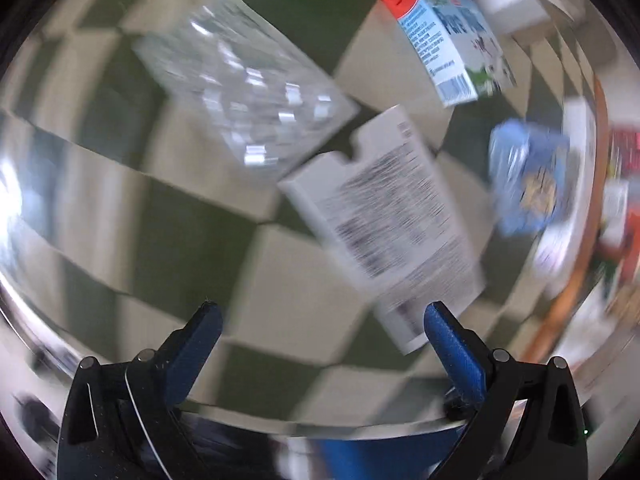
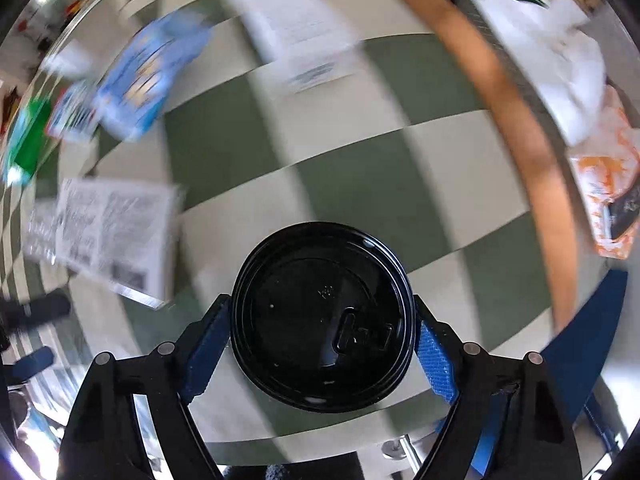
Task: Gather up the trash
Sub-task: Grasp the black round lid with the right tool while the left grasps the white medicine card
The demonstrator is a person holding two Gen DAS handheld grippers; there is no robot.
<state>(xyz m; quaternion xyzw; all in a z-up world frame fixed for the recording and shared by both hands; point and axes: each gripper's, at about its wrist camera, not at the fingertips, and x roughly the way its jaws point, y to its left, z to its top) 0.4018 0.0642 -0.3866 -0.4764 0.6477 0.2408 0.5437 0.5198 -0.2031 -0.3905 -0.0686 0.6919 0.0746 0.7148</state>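
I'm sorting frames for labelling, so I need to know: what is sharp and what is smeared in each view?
Left wrist view: motion blur smears the clear plastic tray and white box; the left gripper stays crisp. Right wrist view: the black cup lid and right gripper are sharp, the checkered tablecloth streaked. Fisheye bending throughout.

Left gripper, right gripper: black frames, blue textured pads, silver pins.
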